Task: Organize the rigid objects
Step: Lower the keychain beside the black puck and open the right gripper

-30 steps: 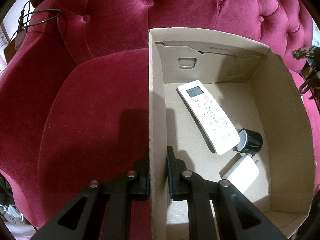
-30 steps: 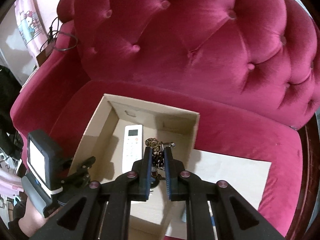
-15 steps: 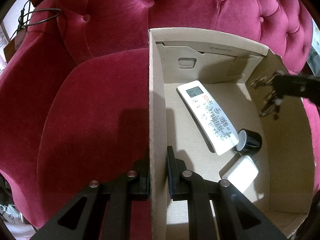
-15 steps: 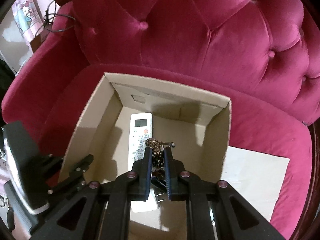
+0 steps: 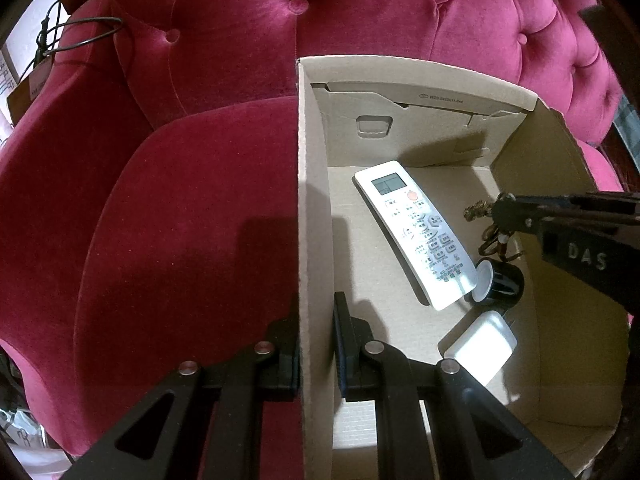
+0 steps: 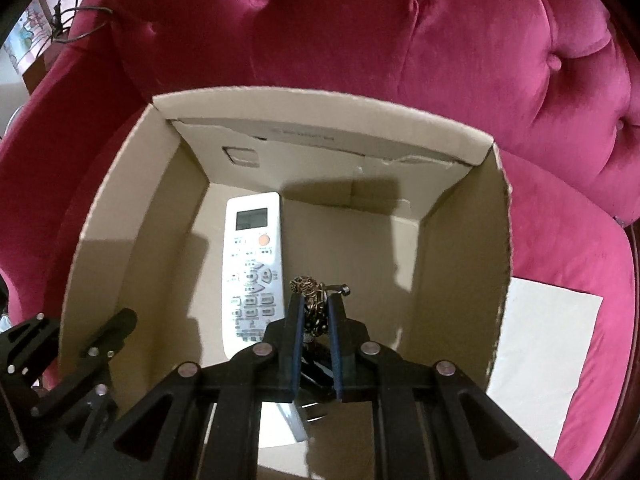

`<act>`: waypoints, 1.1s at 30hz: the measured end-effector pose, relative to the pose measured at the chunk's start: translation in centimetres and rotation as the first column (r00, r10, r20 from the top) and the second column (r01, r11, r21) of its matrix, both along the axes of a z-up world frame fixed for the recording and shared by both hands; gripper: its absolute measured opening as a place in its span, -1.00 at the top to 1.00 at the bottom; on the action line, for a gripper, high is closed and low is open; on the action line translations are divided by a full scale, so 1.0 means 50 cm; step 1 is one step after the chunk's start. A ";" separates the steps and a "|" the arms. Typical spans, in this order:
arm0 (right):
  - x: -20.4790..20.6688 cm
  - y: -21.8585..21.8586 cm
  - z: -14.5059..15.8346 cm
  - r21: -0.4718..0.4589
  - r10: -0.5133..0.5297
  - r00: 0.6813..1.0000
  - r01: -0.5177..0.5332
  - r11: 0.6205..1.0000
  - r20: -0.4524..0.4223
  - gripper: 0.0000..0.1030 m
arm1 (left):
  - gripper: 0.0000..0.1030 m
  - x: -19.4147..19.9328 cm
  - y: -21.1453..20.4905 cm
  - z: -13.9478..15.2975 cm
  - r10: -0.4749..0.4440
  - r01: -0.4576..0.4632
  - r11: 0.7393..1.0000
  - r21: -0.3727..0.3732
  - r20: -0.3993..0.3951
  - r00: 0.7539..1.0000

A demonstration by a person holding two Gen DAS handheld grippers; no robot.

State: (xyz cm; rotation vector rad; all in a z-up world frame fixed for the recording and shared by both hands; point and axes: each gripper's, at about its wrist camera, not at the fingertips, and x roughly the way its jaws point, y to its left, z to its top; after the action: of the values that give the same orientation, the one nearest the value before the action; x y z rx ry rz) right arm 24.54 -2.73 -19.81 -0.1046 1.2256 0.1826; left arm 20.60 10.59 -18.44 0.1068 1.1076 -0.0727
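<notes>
Left wrist view: a tufted crimson velvet sofa point(image 5: 192, 208) fills the frame, with a dark cable point(image 5: 76, 36) draped over its armrest at the upper left corner. An open cardboard box point(image 5: 316, 200) stands on the seat cushion. The left gripper point(image 5: 316, 344) is clamped on the box's left wall, one finger outside, one inside. On the box floor a white remote control point(image 5: 416, 232) lies diagonally from the far wall toward the right wall; a black round cap point(image 5: 500, 284) touches its near end, and a white charger plug point(image 5: 480, 348) lies just below that. The right gripper point(image 5: 500, 212) reaches in over the right wall, pinching a brassy metal ornament point(image 5: 478, 212) that hangs above the cap, just right of the remote.

Right wrist view: the same sofa point(image 6: 400, 40) and box point(image 6: 320, 120), with a white paper sheet point(image 6: 548, 356) on the cushion beside the box's right wall. The right gripper point(image 6: 316, 308) is closed narrowly on the ornament point(image 6: 306, 286), held inside the box just right of the remote point(image 6: 252, 264). The left gripper point(image 6: 104, 340) sits at the box's left wall.
</notes>
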 end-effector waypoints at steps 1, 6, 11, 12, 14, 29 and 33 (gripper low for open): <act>0.001 -0.001 -0.004 -0.001 -0.002 1.000 0.002 1.000 -0.002 0.78 | 0.73 0.000 0.000 0.000 0.000 0.000 1.000 -0.001 0.000 1.000; 0.001 -0.011 -0.010 0.015 -0.015 1.000 0.016 1.000 -0.004 0.78 | 0.73 0.000 0.000 -0.001 -0.001 0.001 1.000 0.001 0.000 1.000; 0.004 -0.017 -0.003 0.018 -0.019 1.000 0.019 1.000 -0.007 0.77 | 0.73 0.001 -0.001 -0.001 -0.002 0.002 1.000 0.002 0.001 1.000; 0.004 -0.018 -0.001 0.016 -0.020 1.000 0.020 1.000 -0.006 0.75 | 0.73 0.001 0.000 -0.001 -0.002 0.002 1.000 0.003 0.001 1.000; 0.003 -0.018 0.006 0.016 -0.015 1.000 0.015 1.000 0.001 0.75 | 0.73 0.001 -0.001 -0.001 -0.002 0.002 1.000 0.003 0.001 1.000; -0.022 -0.025 0.068 0.038 -0.007 0.999 0.005 0.999 0.041 0.46 | 0.73 -0.001 -0.003 -0.001 -0.007 0.007 1.000 0.011 0.002 1.000; -0.033 -0.032 0.089 0.037 -0.008 0.998 0.006 0.999 0.057 0.39 | 0.73 -0.001 -0.003 -0.002 -0.005 0.005 1.000 0.009 0.002 1.000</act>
State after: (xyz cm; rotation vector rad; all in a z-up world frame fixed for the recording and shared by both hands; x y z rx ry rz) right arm 22.91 -4.32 -15.36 -0.0733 1.1650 0.1950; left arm 20.57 10.43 -18.52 0.1183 1.1057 -0.0722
